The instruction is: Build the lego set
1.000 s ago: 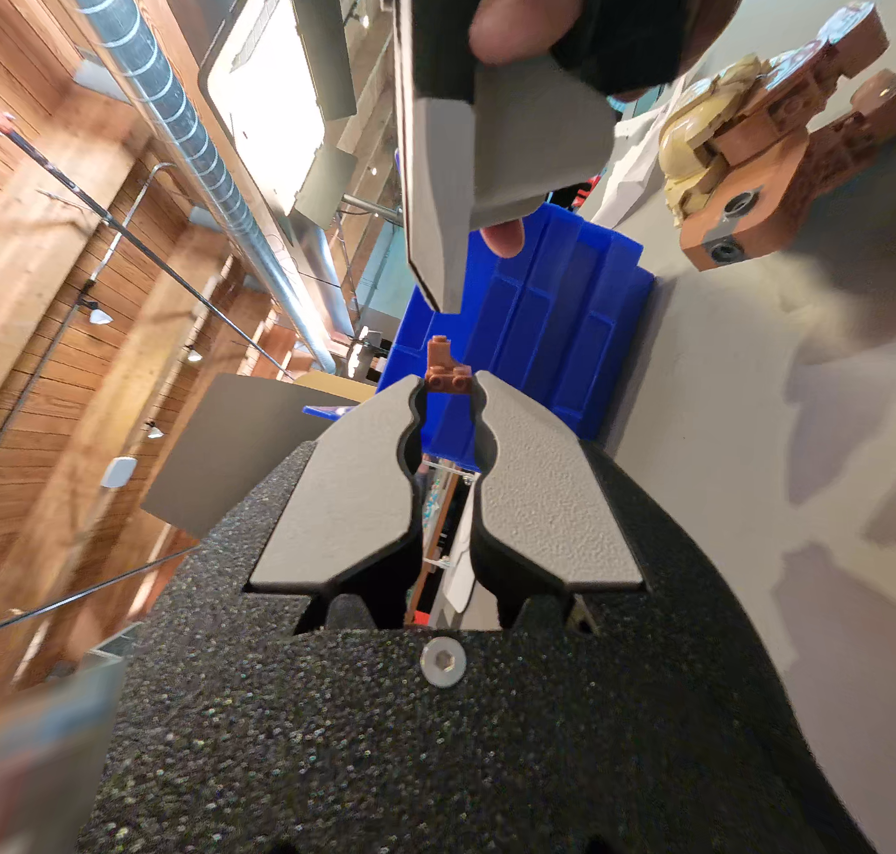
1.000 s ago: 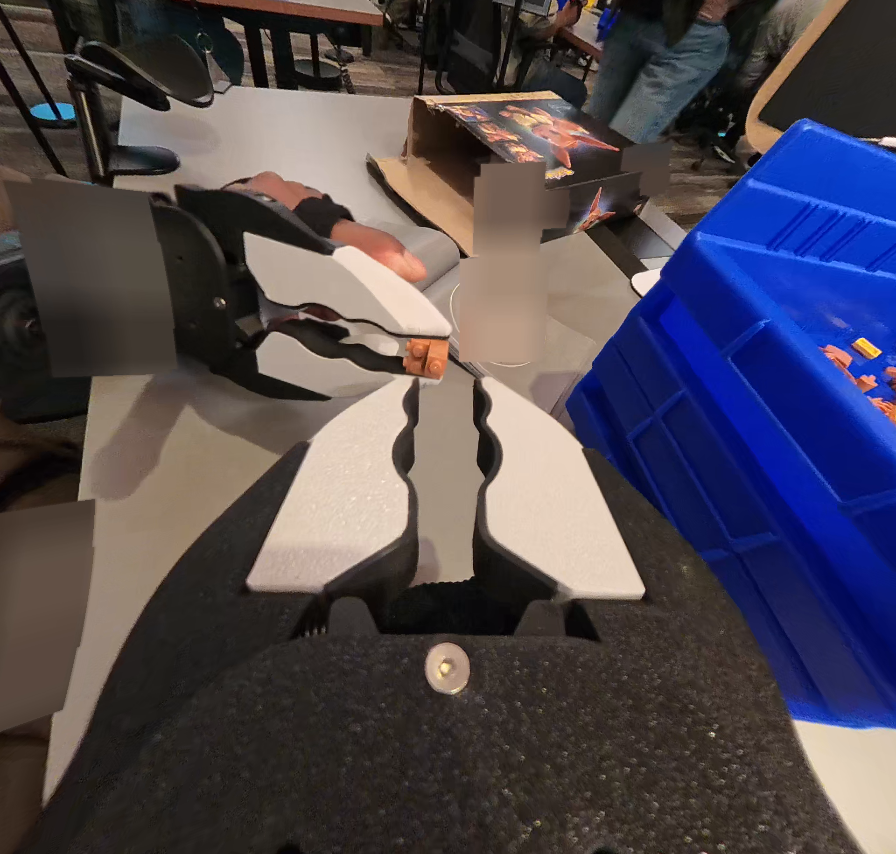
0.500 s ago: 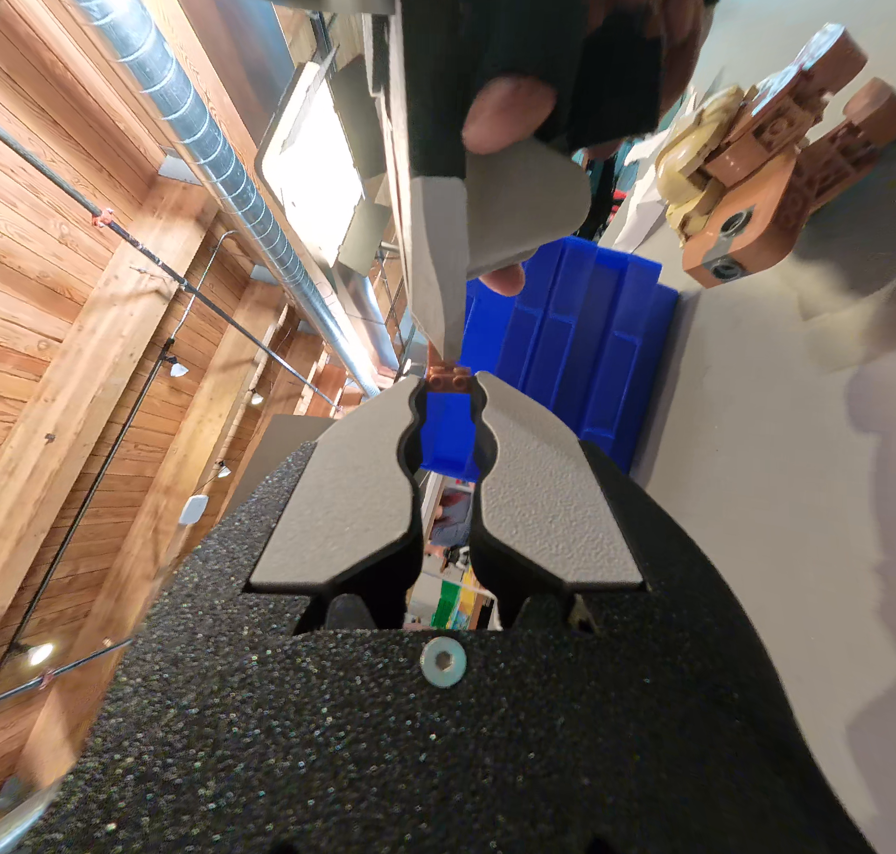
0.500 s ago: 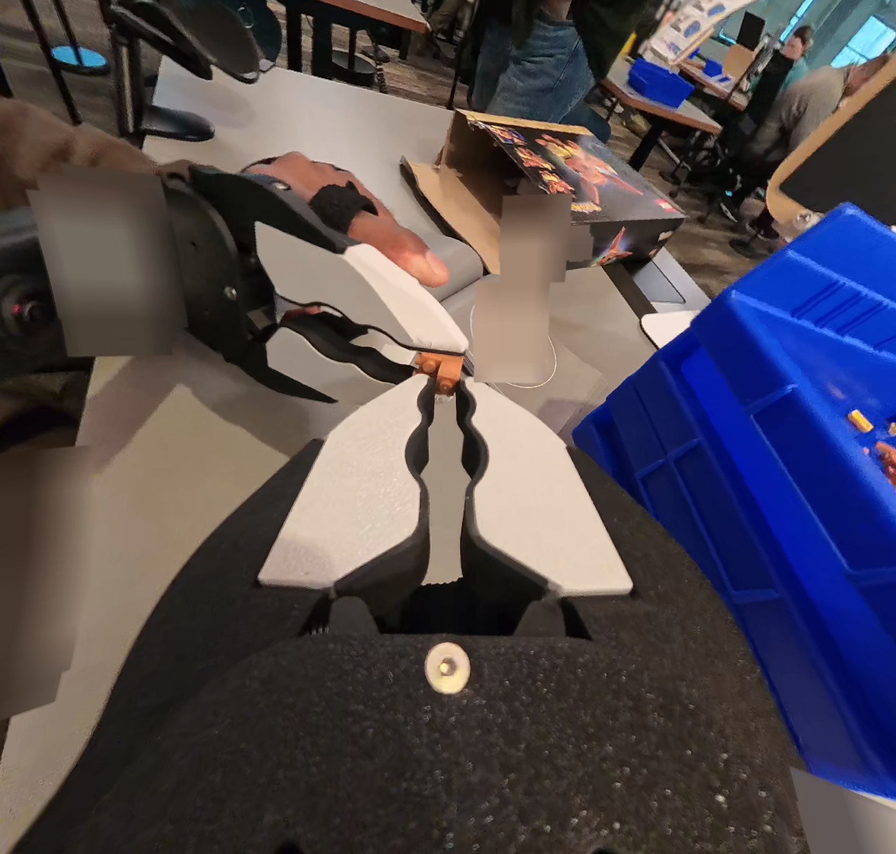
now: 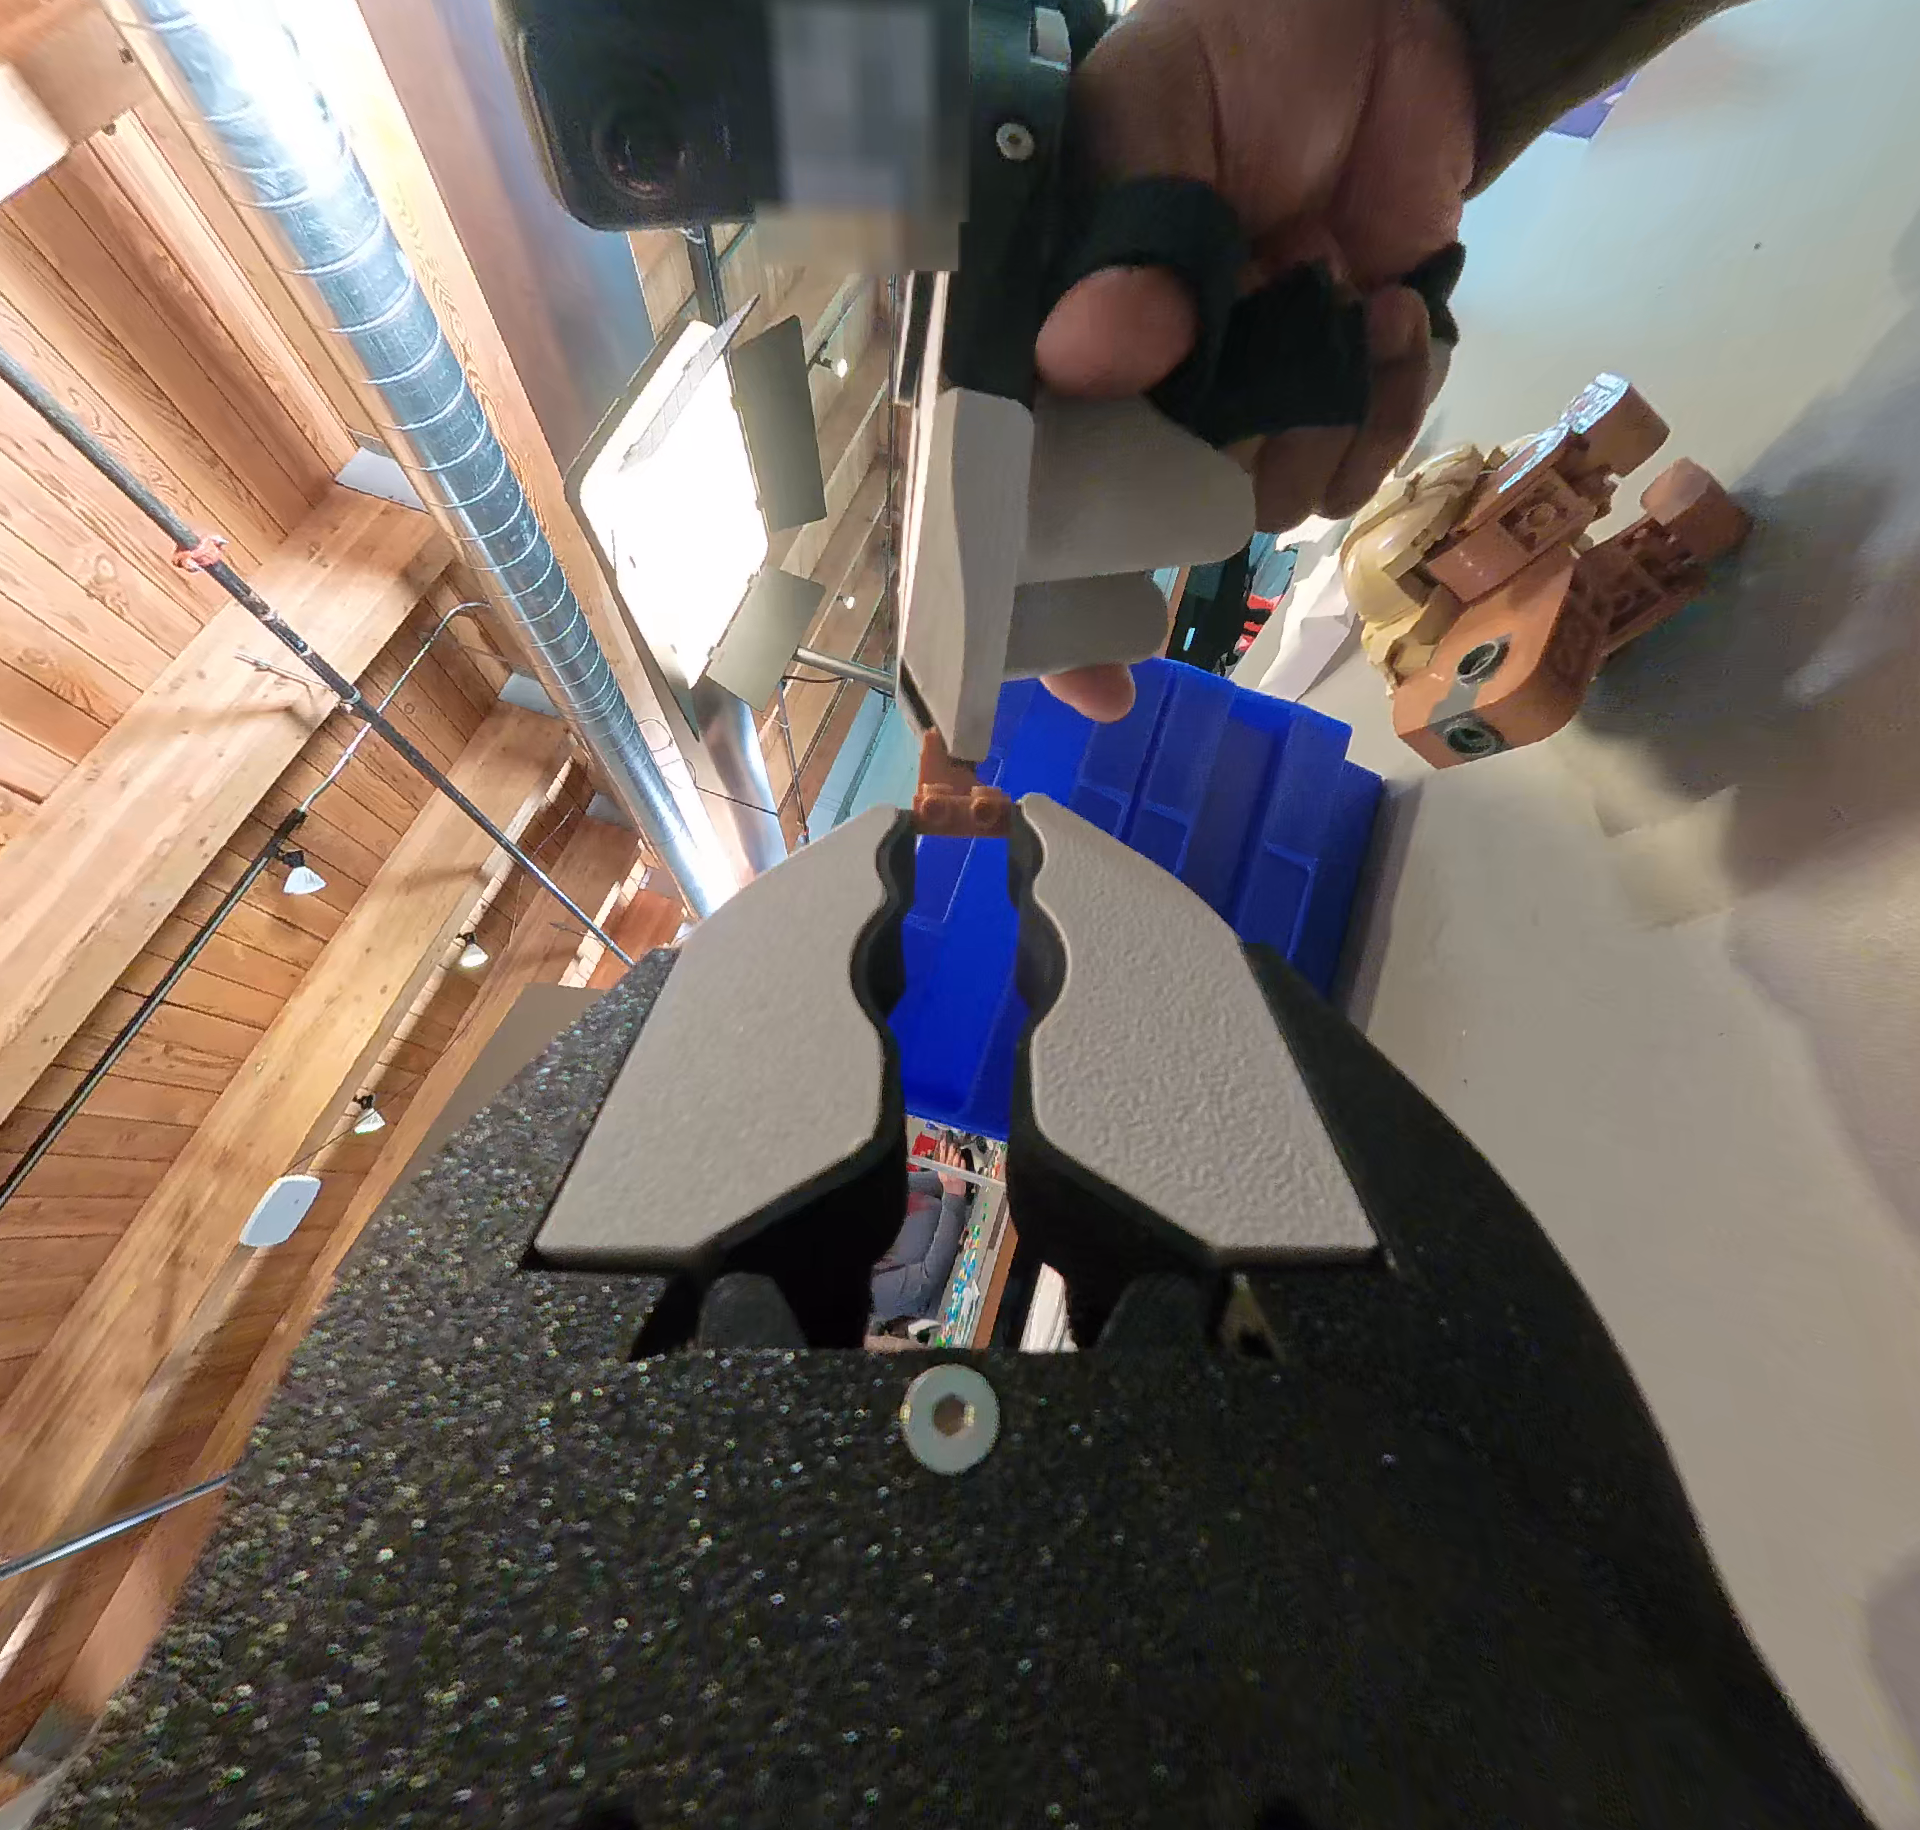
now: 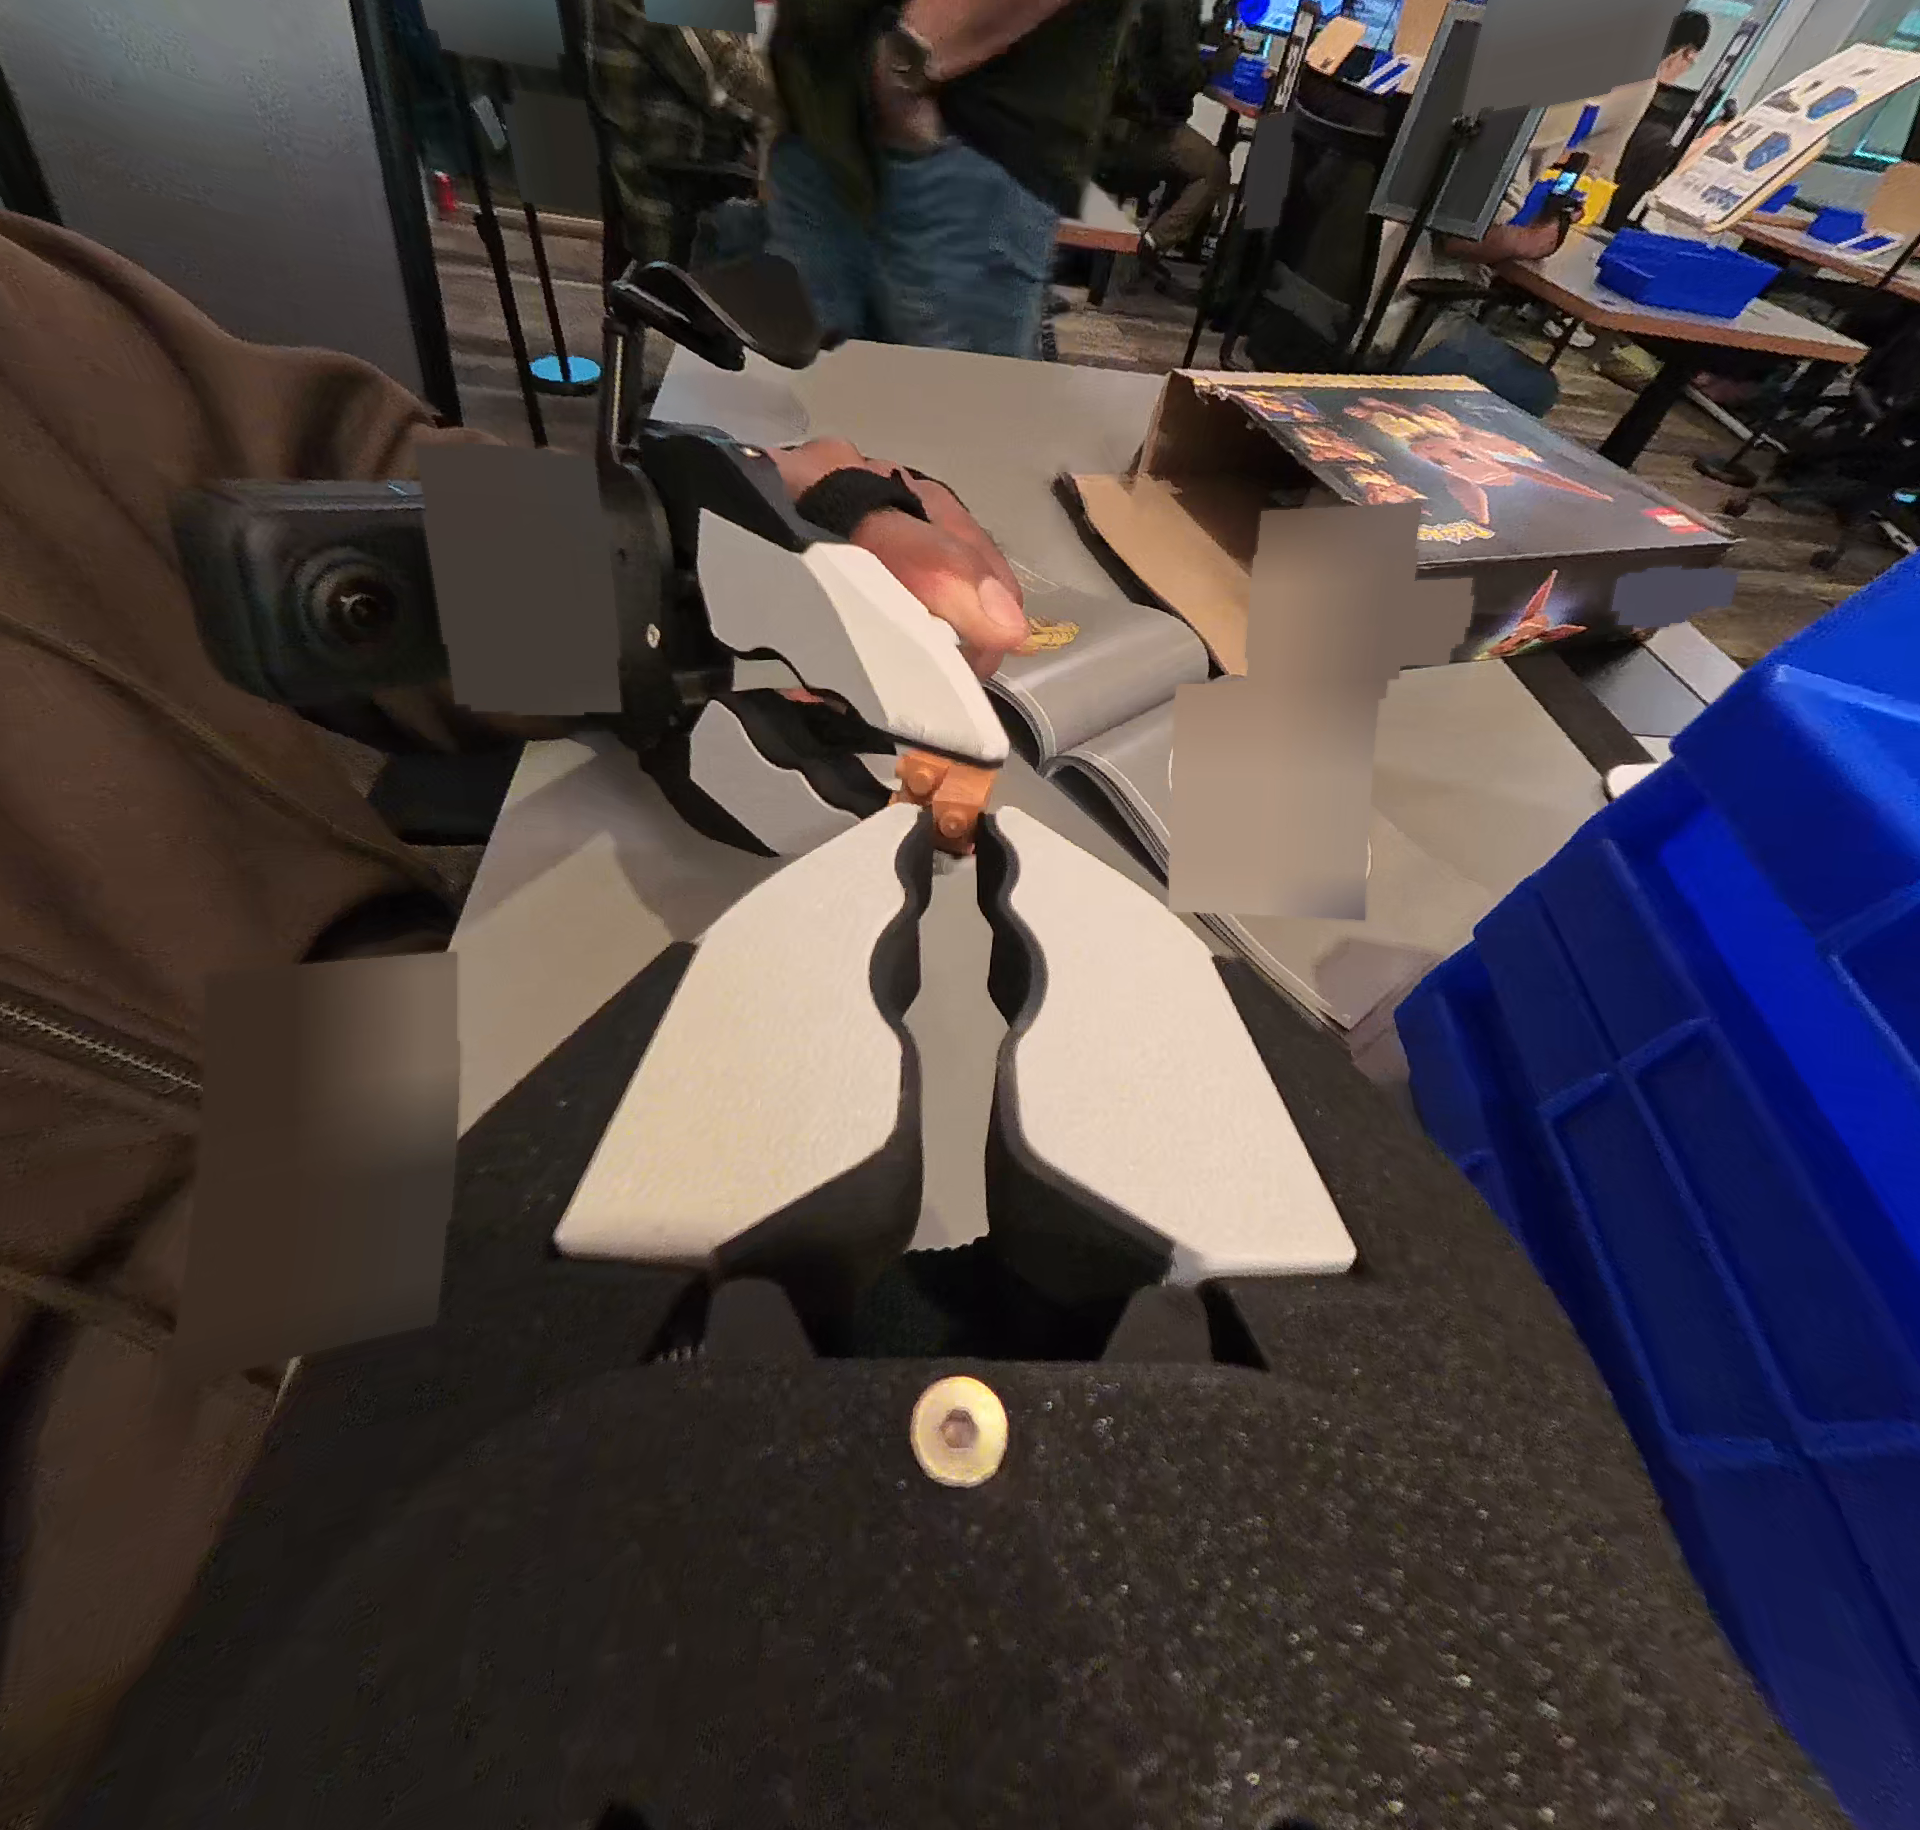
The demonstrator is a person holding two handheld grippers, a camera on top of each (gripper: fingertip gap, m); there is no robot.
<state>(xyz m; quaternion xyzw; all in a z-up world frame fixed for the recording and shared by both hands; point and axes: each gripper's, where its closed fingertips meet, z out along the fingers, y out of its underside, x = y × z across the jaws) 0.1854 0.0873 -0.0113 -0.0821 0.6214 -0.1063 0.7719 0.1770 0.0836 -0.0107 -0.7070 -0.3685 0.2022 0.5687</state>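
Left gripper (image 5: 961, 824) clamps a small orange-brown lego bracket piece (image 5: 962, 810) at its tips, long axis spanning the jaws. Right gripper (image 6: 951, 824) meets it at roughly a right angle, tips pinched on same piece (image 6: 943, 793) or a second part; can't tell which. Joint hidden btwn tips. Farther: blue plastic bin (image 6: 1683, 1001), part-built tan/brown lego model (image 5: 1507, 575) on grey table (image 5: 1662, 1053).
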